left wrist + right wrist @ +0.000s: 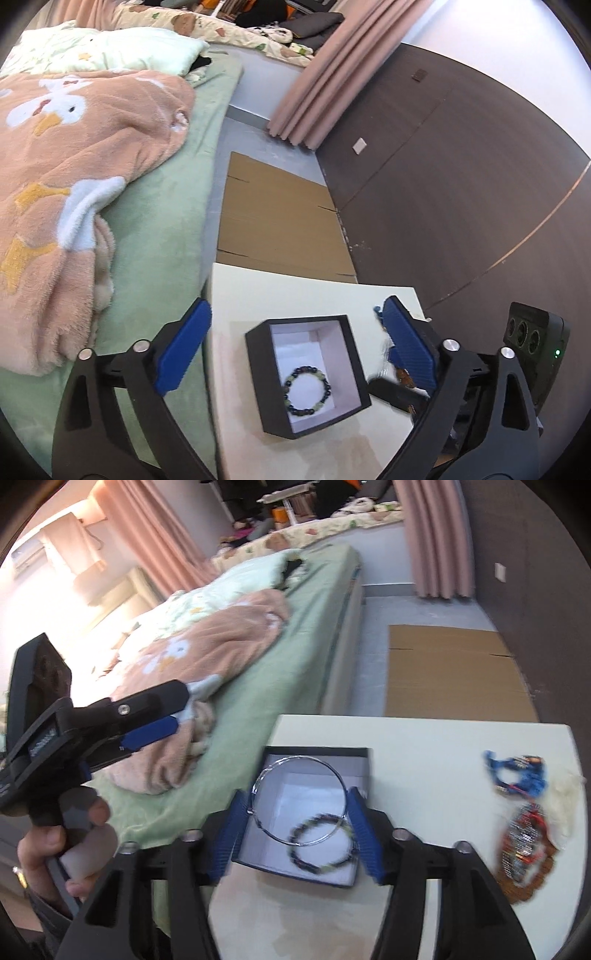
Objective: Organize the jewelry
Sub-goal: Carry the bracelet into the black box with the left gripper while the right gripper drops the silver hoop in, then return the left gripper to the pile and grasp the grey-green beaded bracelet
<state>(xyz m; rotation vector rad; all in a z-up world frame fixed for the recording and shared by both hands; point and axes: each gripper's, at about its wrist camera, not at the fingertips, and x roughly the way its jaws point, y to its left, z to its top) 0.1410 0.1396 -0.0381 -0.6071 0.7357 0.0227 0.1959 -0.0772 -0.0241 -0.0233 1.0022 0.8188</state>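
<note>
Beside the bed, on the white table: I am watching both grippers hanging over the open black box.
Left gripper: its blue pads are standing wide apart, gripping nothing, with the box lying between and below them.
Right gripper: its pads are standing wide apart; the thin silver bangle is sitting between them over the box, and I cannot tell whether it is touching either pad.
Beaded bracelet: lying inside the box on its white floor.
Loose jewelry pile: lying right of the box, well apart from it.
</note>
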